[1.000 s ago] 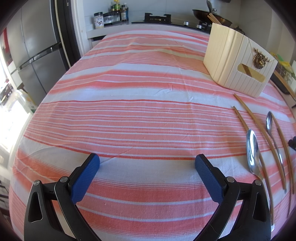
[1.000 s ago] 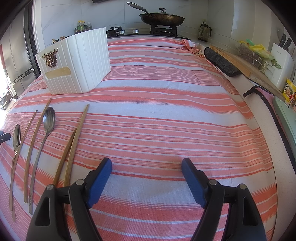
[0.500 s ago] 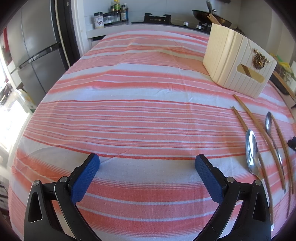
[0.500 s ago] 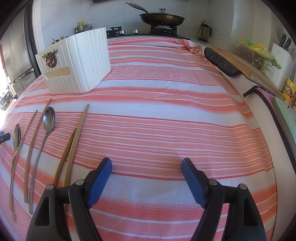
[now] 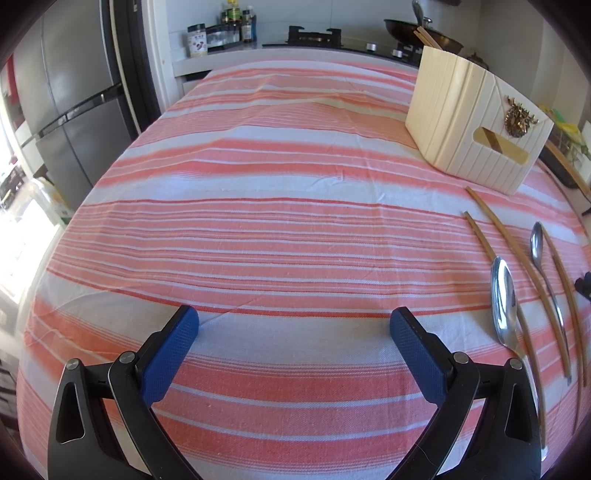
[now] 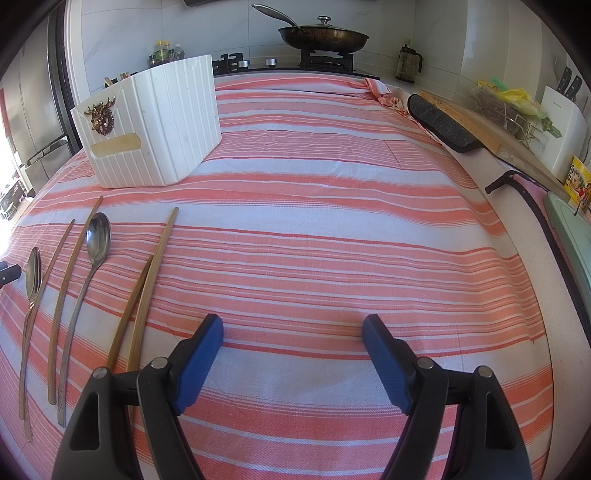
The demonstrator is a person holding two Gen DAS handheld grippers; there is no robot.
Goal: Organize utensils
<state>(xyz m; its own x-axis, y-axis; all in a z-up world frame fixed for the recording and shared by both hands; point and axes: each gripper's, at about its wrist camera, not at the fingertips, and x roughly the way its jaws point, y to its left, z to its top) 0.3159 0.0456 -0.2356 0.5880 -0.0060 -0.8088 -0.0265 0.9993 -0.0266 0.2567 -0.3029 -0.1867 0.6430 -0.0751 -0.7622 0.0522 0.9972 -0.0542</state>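
No text, brand or number can be read in either view. Printed labels are seen on the jar (image 5: 197,40) and bottles (image 5: 236,22) at the far counter, and on the yellow packet (image 6: 578,180) at the far right, but the print is too small and blurred, possibly only pictures. The white holder (image 6: 155,122) bears only a stag ornament (image 6: 101,117).
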